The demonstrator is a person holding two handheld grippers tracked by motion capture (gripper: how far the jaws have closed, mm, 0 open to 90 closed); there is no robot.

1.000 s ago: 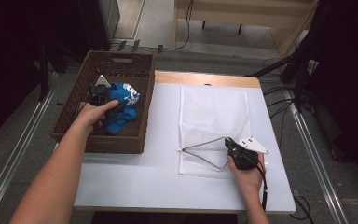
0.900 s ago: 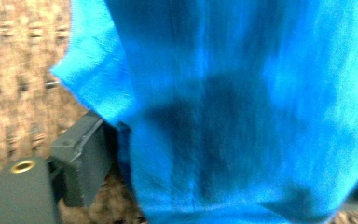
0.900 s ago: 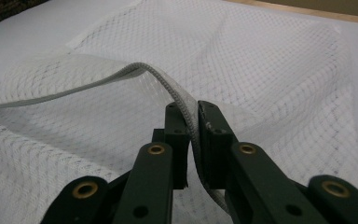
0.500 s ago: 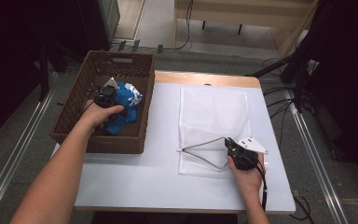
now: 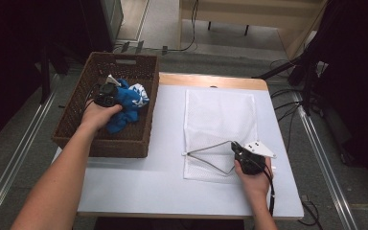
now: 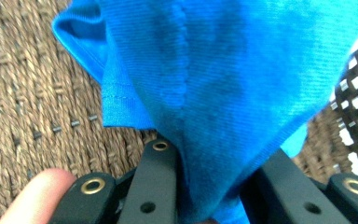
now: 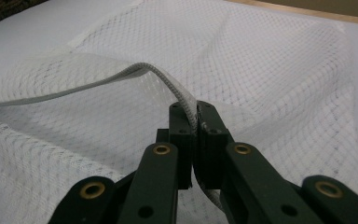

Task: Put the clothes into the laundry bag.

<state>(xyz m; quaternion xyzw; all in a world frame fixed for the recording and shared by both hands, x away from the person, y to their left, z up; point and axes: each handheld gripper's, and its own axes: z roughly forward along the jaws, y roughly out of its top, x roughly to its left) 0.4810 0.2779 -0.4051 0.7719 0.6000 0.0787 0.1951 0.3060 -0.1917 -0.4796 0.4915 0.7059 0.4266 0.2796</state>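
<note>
High view showed the left gripper (image 5: pixel 106 92) over the basket (image 5: pixel 76 115), its jaws closed on the blue cloth (image 5: pixel 129 100), which hung bunched above the basket's woven floor. The right gripper (image 5: pixel 237 149) sat near the table's (image 5: pixel 163 177) front edge, jaws pinched tight on the mesh bag's (image 5: pixel 220 110) hem, lifting the mouth into an opening.

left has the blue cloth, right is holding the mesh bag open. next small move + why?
Probably lift the left gripper to raise the blue cloth clear of the wicker basket. Its jaws already clamp the fabric, and the right gripper holds the mesh bag mouth open.
</note>
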